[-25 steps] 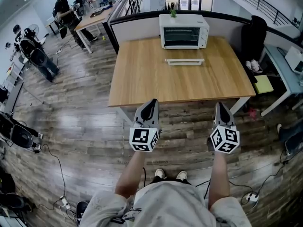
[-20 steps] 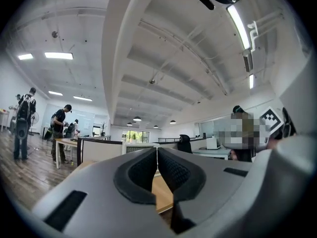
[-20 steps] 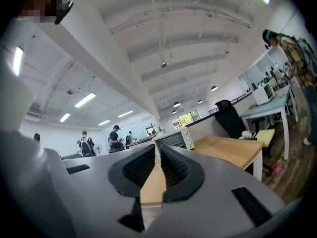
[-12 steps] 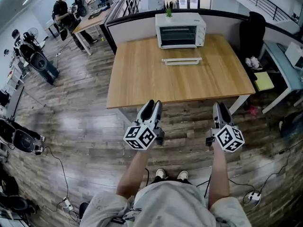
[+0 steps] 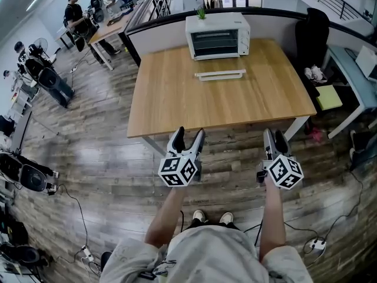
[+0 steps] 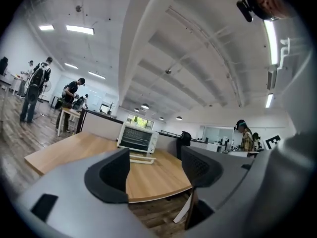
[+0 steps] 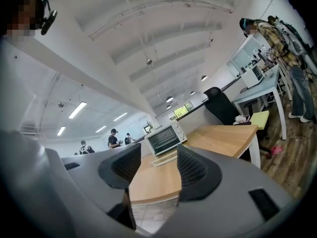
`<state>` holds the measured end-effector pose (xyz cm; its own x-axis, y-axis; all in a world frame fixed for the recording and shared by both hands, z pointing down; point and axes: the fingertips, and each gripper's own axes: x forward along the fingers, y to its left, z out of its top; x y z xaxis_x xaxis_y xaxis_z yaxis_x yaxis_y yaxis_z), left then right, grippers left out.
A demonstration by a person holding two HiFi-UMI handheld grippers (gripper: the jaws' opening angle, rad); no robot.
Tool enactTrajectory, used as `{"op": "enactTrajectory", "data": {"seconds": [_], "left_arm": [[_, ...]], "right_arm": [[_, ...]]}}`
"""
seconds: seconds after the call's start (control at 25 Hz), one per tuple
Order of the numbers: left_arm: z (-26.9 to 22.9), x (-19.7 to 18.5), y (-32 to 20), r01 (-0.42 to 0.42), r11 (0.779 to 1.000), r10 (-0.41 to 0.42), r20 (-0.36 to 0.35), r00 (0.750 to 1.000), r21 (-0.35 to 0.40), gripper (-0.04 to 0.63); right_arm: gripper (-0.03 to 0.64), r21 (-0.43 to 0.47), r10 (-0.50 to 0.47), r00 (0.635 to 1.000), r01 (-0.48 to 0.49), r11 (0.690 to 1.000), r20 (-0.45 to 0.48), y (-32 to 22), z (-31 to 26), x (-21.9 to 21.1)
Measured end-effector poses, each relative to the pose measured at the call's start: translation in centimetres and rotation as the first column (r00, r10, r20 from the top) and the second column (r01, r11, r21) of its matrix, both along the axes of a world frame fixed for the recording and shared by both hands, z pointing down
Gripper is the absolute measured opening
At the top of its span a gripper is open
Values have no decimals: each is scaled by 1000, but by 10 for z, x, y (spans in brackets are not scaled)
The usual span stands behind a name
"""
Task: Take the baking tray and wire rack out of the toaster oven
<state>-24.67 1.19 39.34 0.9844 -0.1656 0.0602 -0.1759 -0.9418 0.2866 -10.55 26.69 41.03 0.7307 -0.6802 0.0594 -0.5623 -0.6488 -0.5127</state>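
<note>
A white toaster oven (image 5: 217, 35) stands at the far edge of the wooden table (image 5: 177, 99), its dark glass door closed. Whatever is inside it is hidden. A flat white tray-like piece (image 5: 220, 74) lies on the table just in front of it. My left gripper (image 5: 189, 135) and right gripper (image 5: 275, 139) hover level over the floor, short of the table's near edge. Both jaws have just been opening and hold nothing. The left gripper view shows the oven (image 6: 137, 138) far off between the left gripper's (image 6: 154, 167) jaws. The right gripper (image 7: 157, 167) frames the same oven (image 7: 166, 139).
A partition wall runs behind the table. A black office chair (image 5: 315, 40) and a side desk (image 5: 353, 75) stand to the right. People work at a desk (image 5: 103, 28) at the back left. Equipment (image 5: 26, 173) and cables lie on the wooden floor at the left.
Both grippers went from shut to open. Their marker cubes rolled and dropped slightly in the picture. The table and oven sit a little further left in the view.
</note>
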Motion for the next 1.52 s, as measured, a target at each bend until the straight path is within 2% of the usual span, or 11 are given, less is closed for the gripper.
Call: {"op": "enactTrajectory", "data": {"seconds": [0.36,0.56,0.8,1.04,1.52], "left_arm": [[9,20,20,29,999,-29,26,999,32,336],[15,32,16,34,999,-35,32,999,24,336],[23,71,3,14,1000,-14,20,1000,16,336],[27,114,-36,28,1000,-28,7,1000,-13,336],[29,180,-123,61,996,-62,-13,998,-65,336]], "right_arm": [[233,-1,-23,999,23,1000,27,23,16,29],[233,-6,-31,999,31,999,31,20,20,42],[233,-22,-21,999,22,1000,34,8,26,72],[233,-54,-28,999,29,998,25,-23,20,111],[233,-103,-79,997,80,991,19,-122,13,181]]}}
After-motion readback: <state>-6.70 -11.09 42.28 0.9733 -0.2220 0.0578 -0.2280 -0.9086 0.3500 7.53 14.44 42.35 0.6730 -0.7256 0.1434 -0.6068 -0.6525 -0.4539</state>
